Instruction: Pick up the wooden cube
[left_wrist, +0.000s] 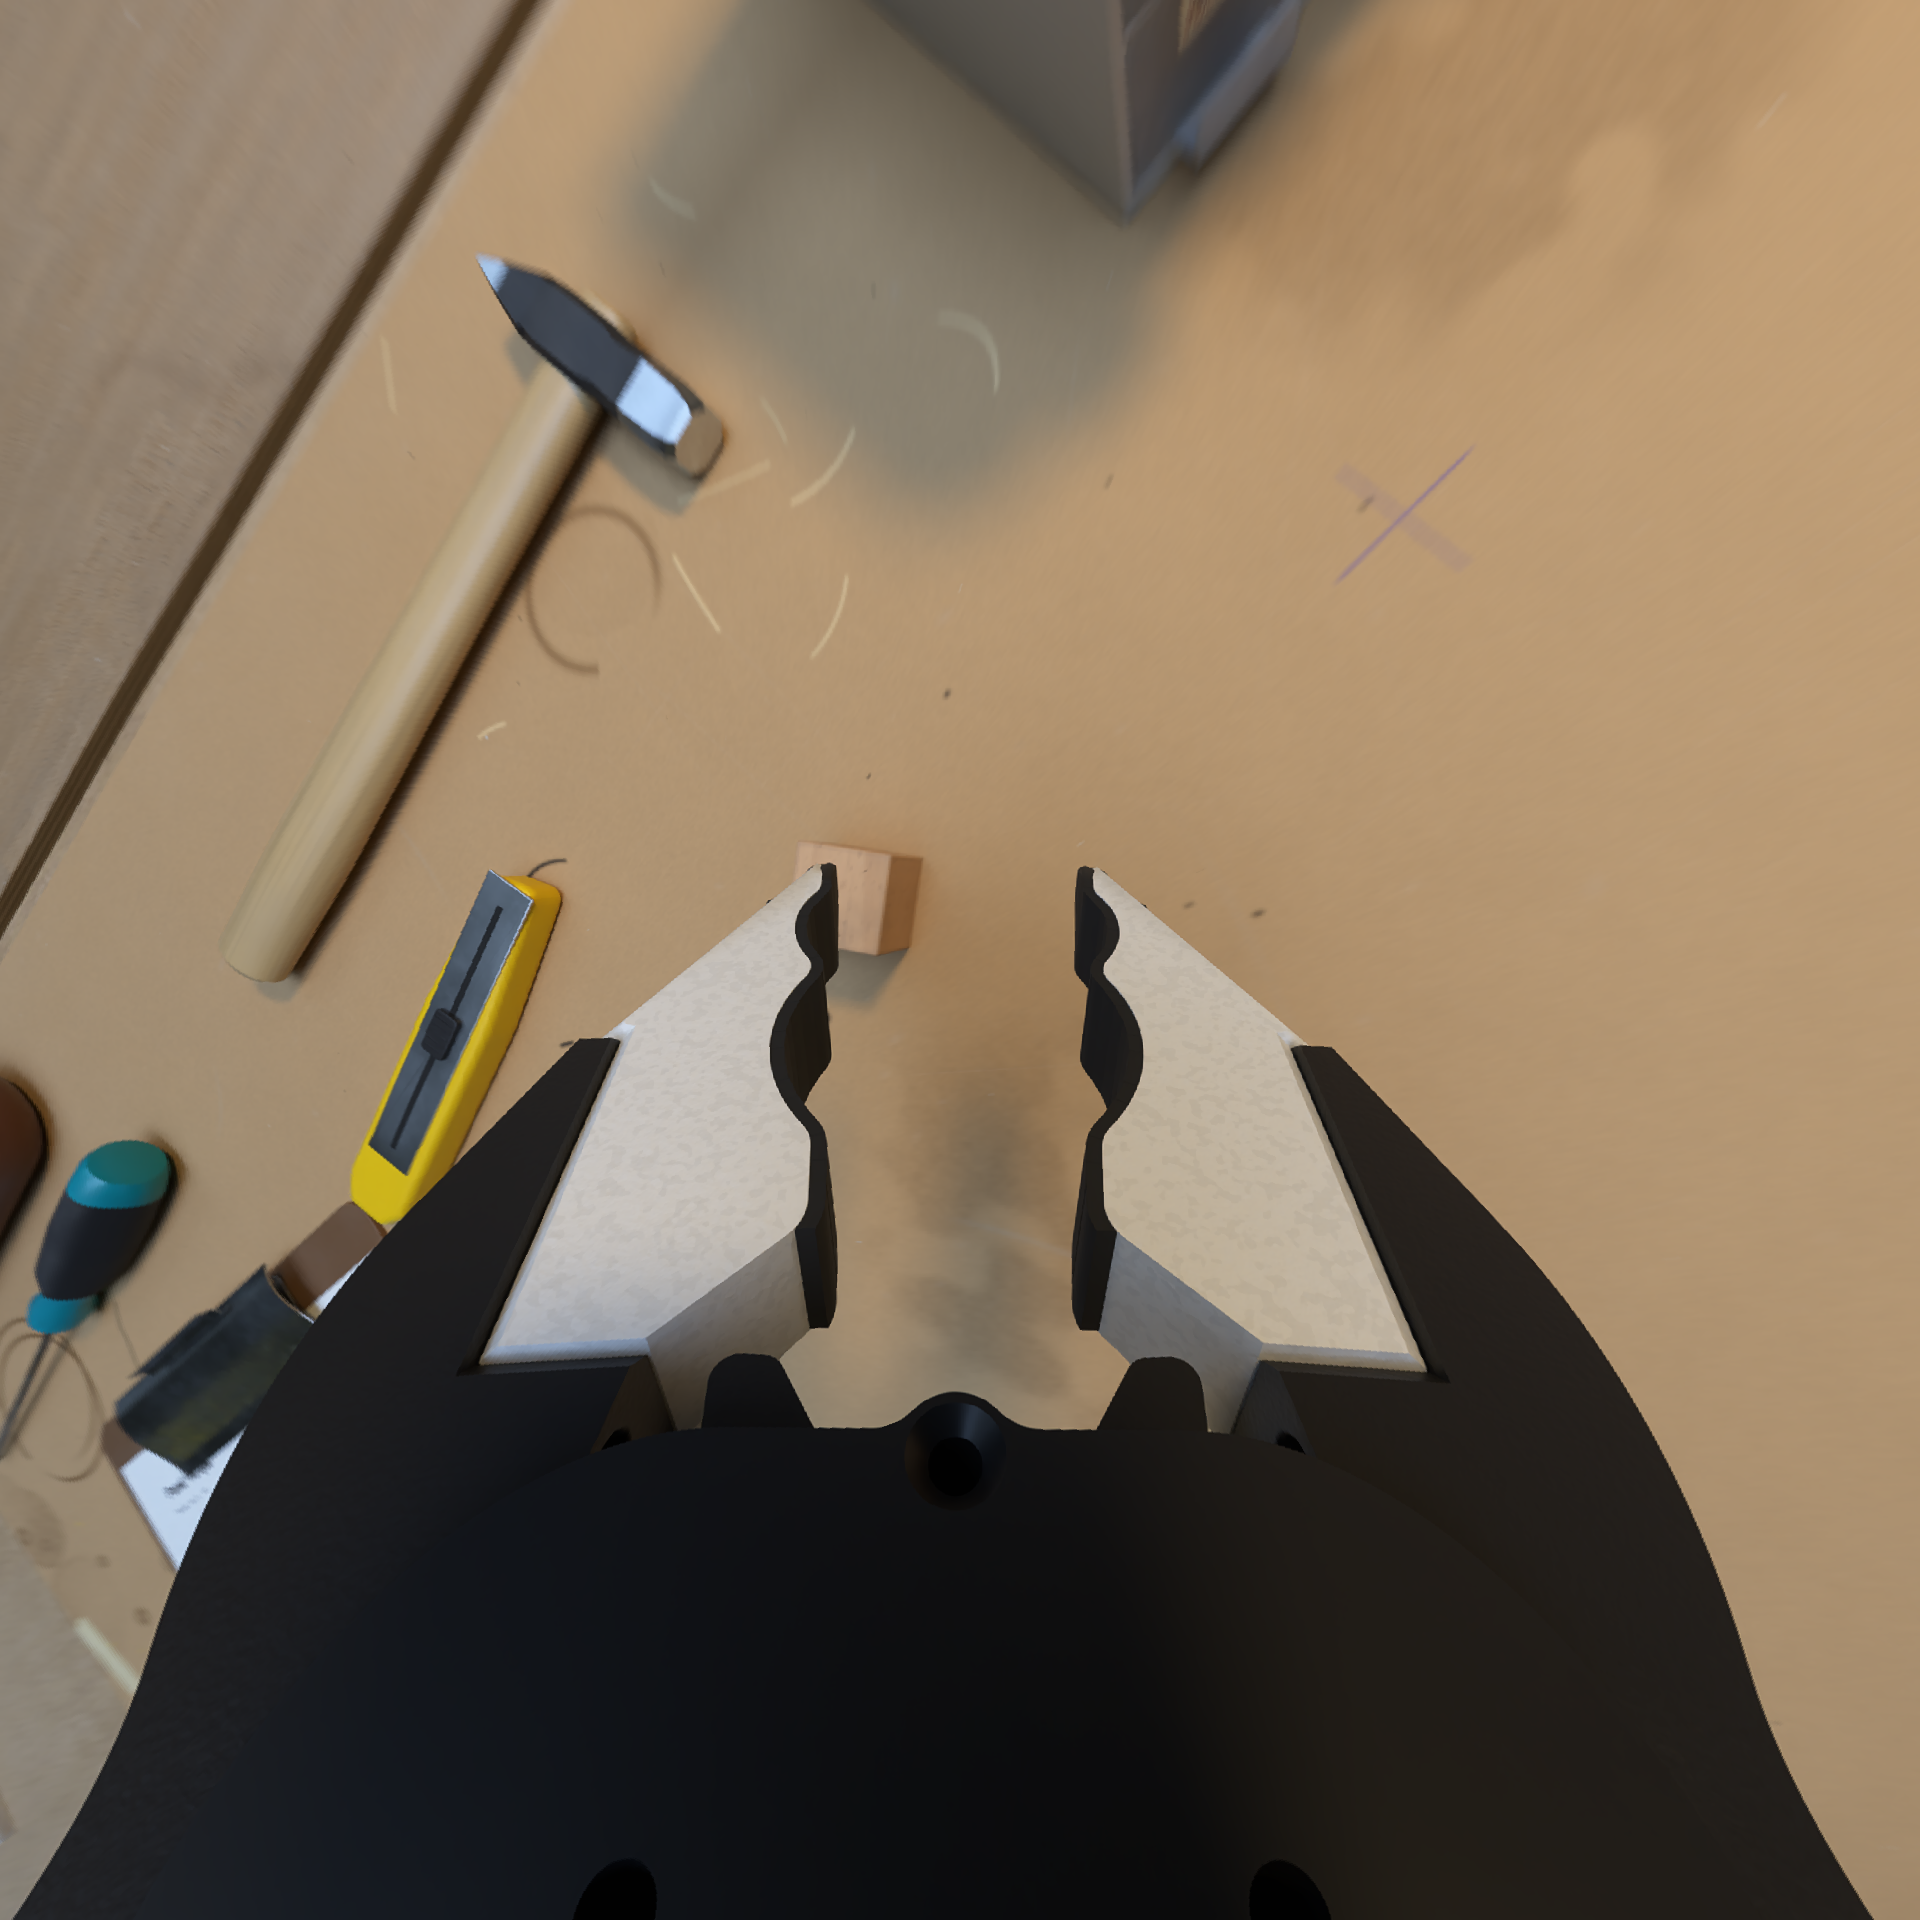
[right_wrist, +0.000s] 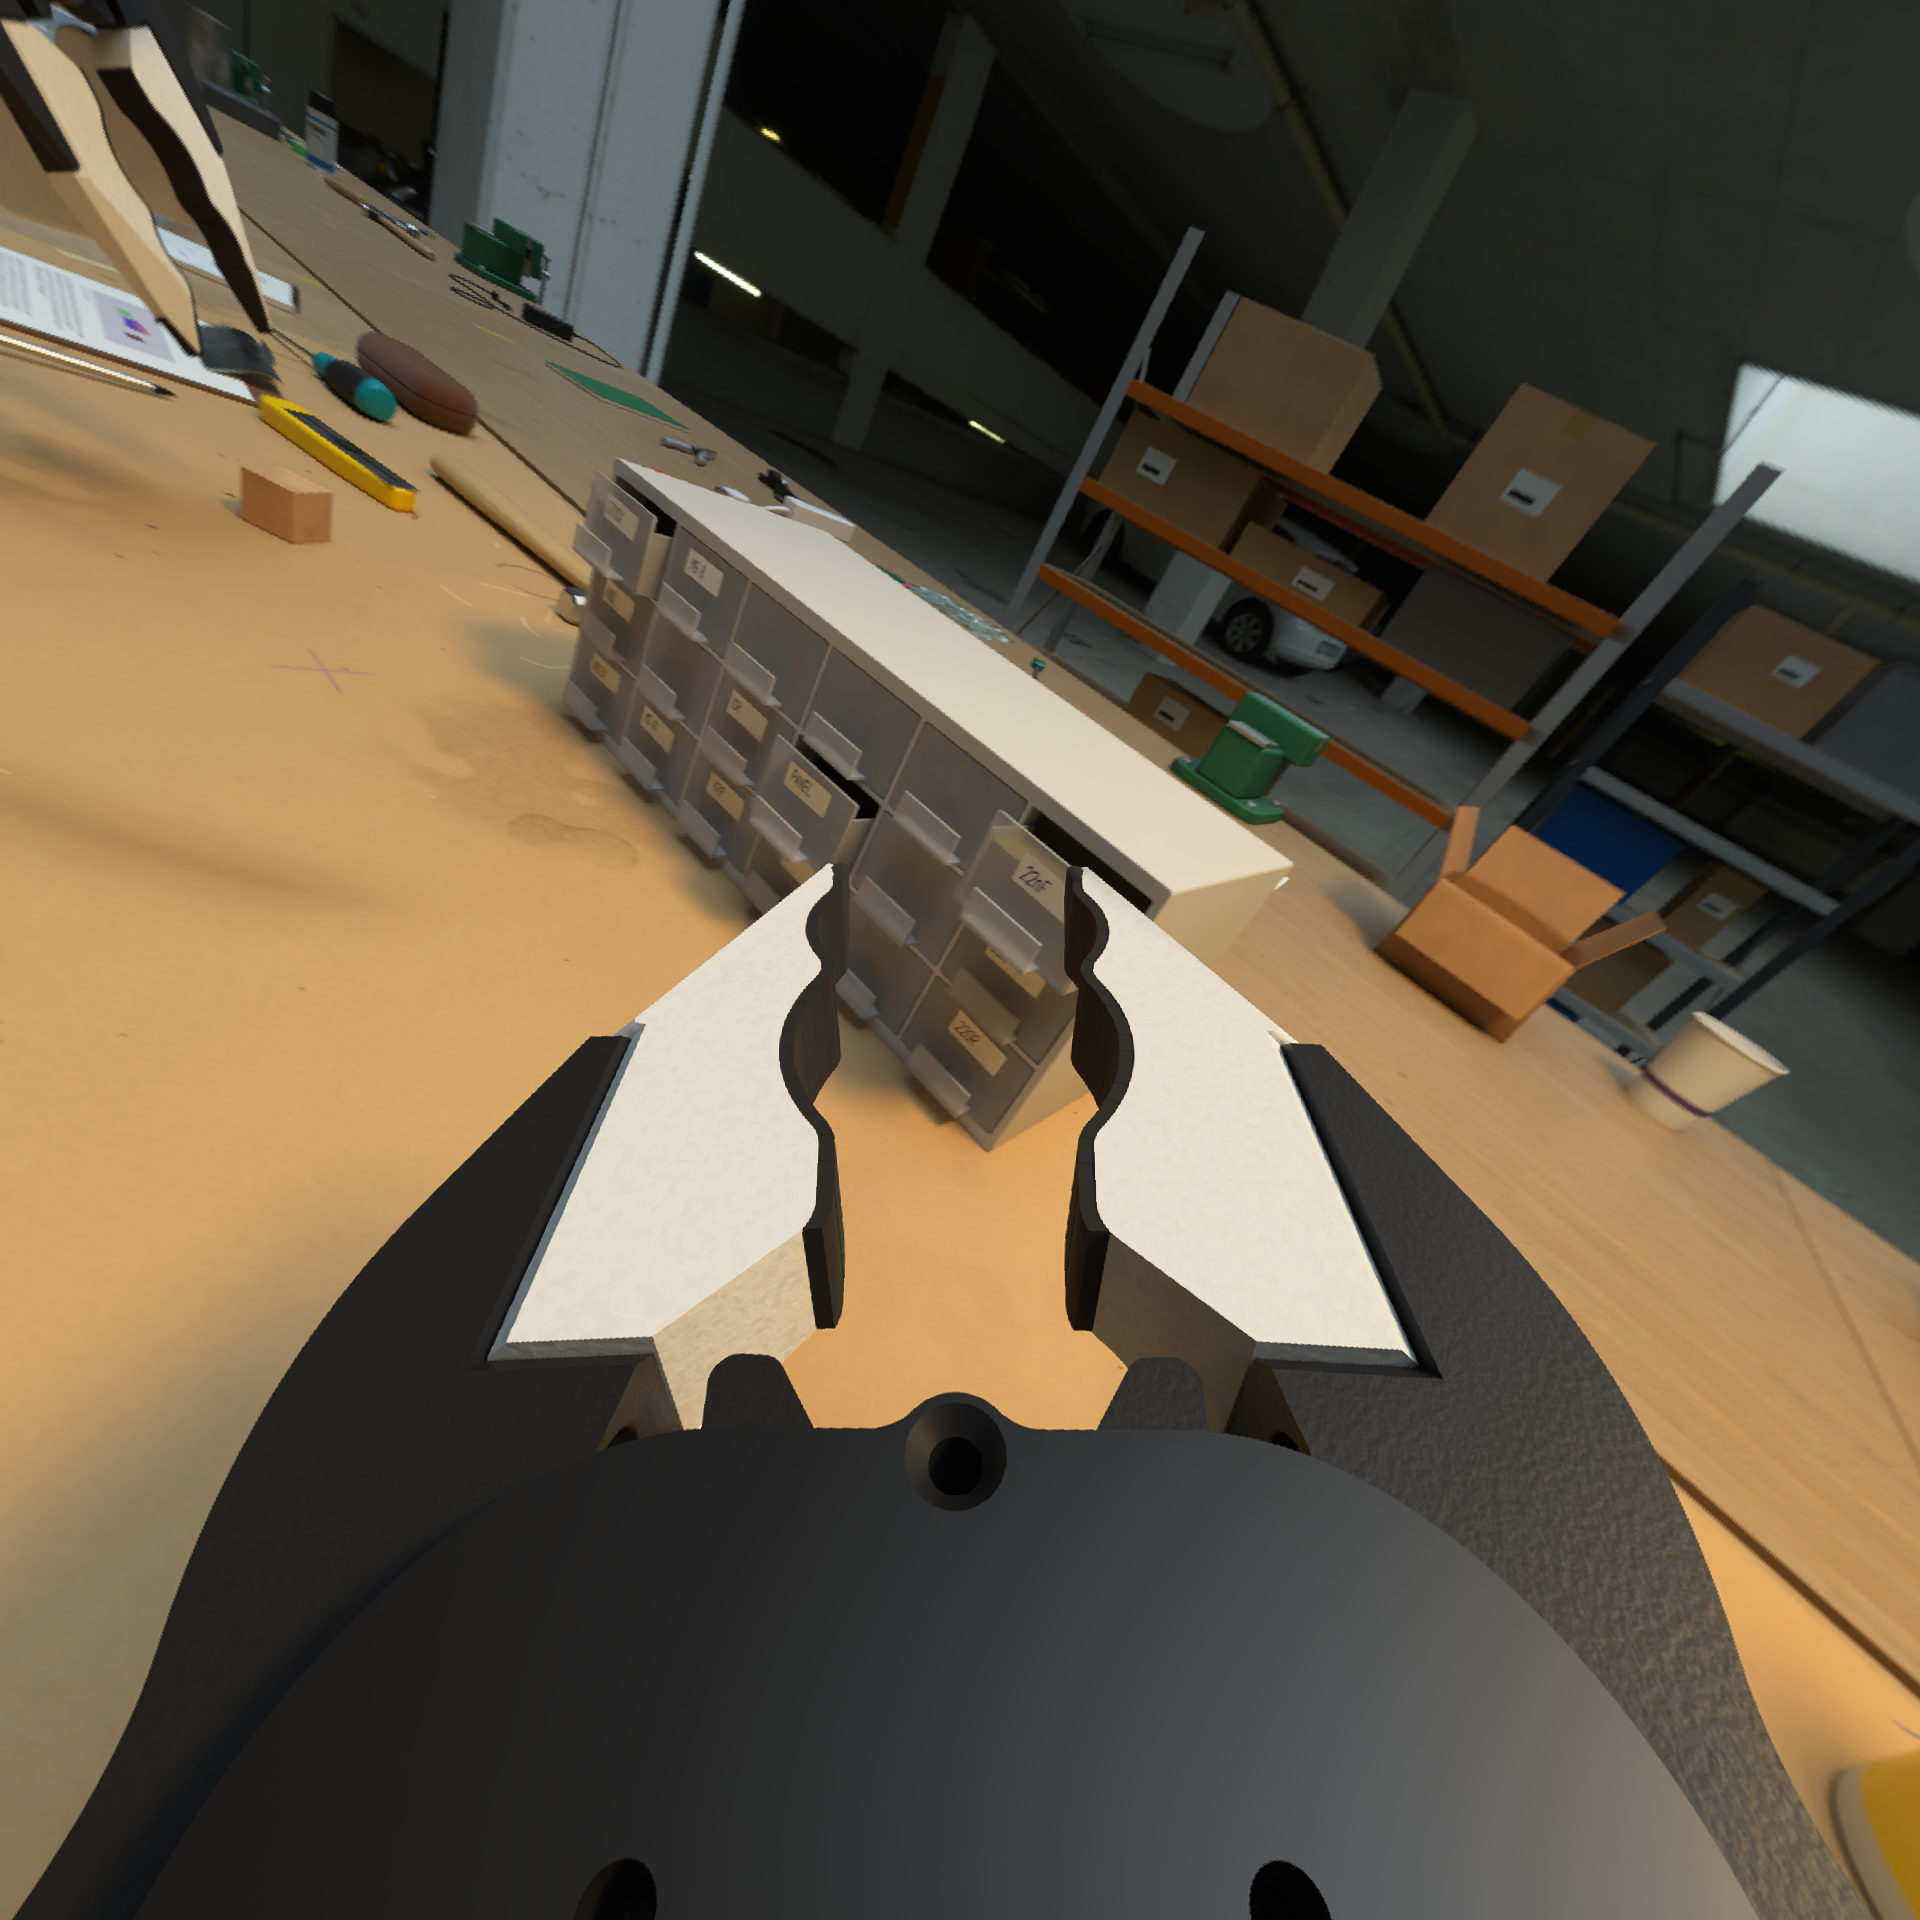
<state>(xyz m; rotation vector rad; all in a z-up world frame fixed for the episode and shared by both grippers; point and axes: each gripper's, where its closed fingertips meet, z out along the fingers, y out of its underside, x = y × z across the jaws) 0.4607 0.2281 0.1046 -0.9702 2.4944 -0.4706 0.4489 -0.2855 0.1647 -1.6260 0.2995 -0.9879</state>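
1. Cube (left_wrist: 873, 900) sits on the bench (left_wrist: 1351, 831), small and pale wood, flat on one face. In the left wrist view it's partly hidden behind the tip of the left-hand finger (left_wrist: 717, 1101), so it's off to the left of the gap, not between the fingers.
2. Left gripper (left_wrist: 954, 883) is spread wide with nothing in it, looking almost straight down at the bench. Can't tell if the fingertip touches the cube or just hangs in front of it.
3. Right gripper (right_wrist: 954, 883) is also wide open and empty, well away from the cube, aimed low across the bench at a grey drawer cabinet (right_wrist: 831, 790).
4. From the right wrist view the cube (right_wrist: 286, 504) shows far off at upper left, with the left gripper (right_wrist: 223, 327) above it and further back.
5. Left of the cube: a yellow utility knife (left_wrist: 457, 1049) lies close by, then a hammer (left_wrist: 468, 613) with a wooden handle, head pointing away from the camera.
6. Further left there's a teal-and-black screwdriver (left_wrist: 88, 1226) and a brown oval case (right_wrist: 416, 382) next to it.
7. Thin wood shavings (left_wrist: 831, 613) are scattered beyond the cube, plus a faint cross mark (left_wrist: 1403, 520) on the bench off to the right.
8. Over by the right gripper, a paper cup (right_wrist: 1709, 1070) and an open cardboard box (right_wrist: 1496, 935) sit past the cabinet.
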